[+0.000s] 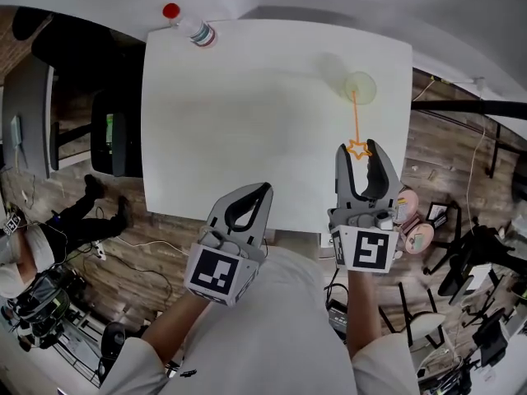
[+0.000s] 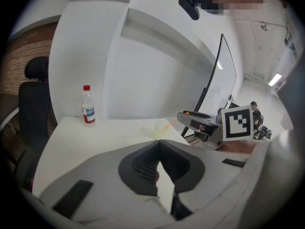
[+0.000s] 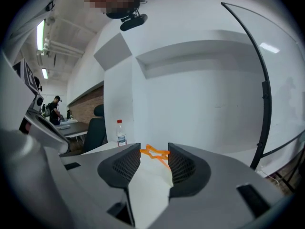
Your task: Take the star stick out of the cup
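**Star stick gripped at its star end, other end in the cup**

The right gripper (image 1: 361, 150) sits at about 4 o'clock on the white table (image 1: 247, 130). Its jaws stand fairly wide and press on both sides of the orange star (image 3: 155, 152) that tops the star stick (image 1: 357, 147). From the star, the thin orange shaft runs toward 12 o'clock into the pale, see-through cup (image 1: 360, 87), which stands at about 1 o'clock on the table, near its far right corner. The left gripper view shows the shaft slanting up out of the cup (image 2: 159, 130) toward the right gripper's jaws.

The left gripper (image 1: 263, 191) hovers at about 6 o'clock, over the near table edge. Its jaw tips are pressed together with nothing between them (image 2: 158, 143).

A clear plastic bottle (image 1: 196, 30) with a red cap stands at 11 o'clock, at the far left corner. It has a white and blue label (image 2: 88, 113), but the print is too small to read. Each gripper has a cube with a black-and-white square marker (image 1: 370, 252) that shows a pattern and no letters.
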Available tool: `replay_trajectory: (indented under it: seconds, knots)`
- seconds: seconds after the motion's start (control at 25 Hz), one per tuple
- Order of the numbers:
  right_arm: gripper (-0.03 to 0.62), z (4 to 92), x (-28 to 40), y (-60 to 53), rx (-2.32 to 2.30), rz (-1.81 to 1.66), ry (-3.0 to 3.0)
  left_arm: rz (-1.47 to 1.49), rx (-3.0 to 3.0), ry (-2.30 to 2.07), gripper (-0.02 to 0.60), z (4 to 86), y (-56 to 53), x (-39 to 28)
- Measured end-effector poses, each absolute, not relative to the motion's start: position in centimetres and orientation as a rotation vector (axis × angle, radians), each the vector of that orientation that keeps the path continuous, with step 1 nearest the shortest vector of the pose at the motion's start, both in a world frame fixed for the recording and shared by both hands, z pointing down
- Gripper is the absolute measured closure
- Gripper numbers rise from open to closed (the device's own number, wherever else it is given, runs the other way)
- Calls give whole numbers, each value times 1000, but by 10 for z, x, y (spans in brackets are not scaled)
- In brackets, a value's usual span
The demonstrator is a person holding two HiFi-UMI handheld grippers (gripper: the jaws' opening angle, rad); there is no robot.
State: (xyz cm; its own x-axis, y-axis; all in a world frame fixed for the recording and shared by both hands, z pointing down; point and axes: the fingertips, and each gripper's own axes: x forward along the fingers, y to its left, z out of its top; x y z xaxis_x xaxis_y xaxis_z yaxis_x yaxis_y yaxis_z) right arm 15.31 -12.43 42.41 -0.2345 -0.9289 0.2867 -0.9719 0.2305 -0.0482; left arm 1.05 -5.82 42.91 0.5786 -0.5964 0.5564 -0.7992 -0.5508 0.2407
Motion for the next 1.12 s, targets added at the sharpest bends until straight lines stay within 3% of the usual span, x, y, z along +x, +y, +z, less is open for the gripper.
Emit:
replay_trajectory:
  seconds: [1.12]
  knots:
    - [411,335,89,-56,1836,170,-2301,421,2454,-1153,578,362,-36,-66]
